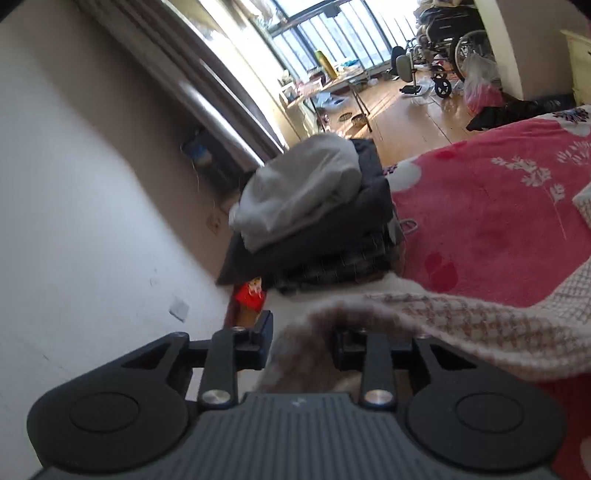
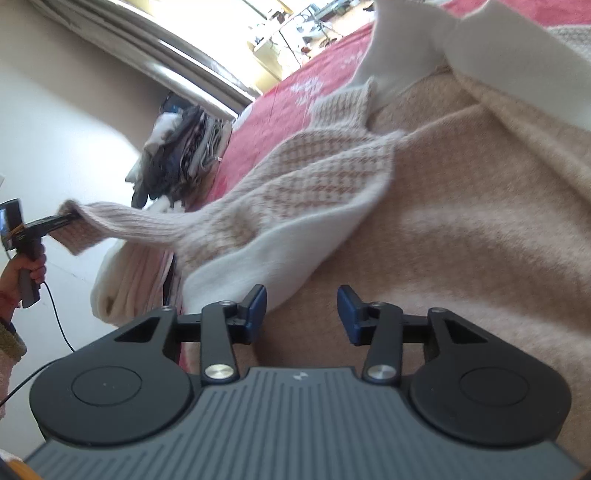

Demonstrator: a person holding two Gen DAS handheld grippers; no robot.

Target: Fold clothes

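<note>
A pink-and-cream knitted sweater (image 2: 424, 206) is spread over a red floral bedspread (image 1: 491, 206), and its ribbed sleeve cuff (image 2: 79, 229) is pinched between the fingers of the left gripper (image 2: 68, 218), which is seen from the right wrist view lifted out to the side of the bed – the sleeve is drawn taut from the body of the garment to the tongs. In the left wrist view the same gripper (image 1: 303, 339) is seen with knit fabric bunched between its two black fingers (image 1: 260, 334), the patterned sleeve trailing off to the right over the bedspread. The handle of that gripper is held by a hand (image 2: 26, 269), with a black cable (image 2: 55, 325) hanging below it. The right gripper (image 2: 301, 308) is held over the sweater's plain beige body with its blue-padded tongs set wide apart; nothing is held between them. A white inner layer (image 2: 266, 254) is shown where the patterned knit is turned back. At the far edge of the bed, against the wall, a stack of folded clothes (image 1: 325, 225) is seen – a grey garment (image 1: 303, 188) lies on top of dark ones. Beyond the bed a wooden floor (image 1: 406, 110), a large window (image 1: 332, 33) and a wheelchair (image 1: 454, 48) are visible
</note>
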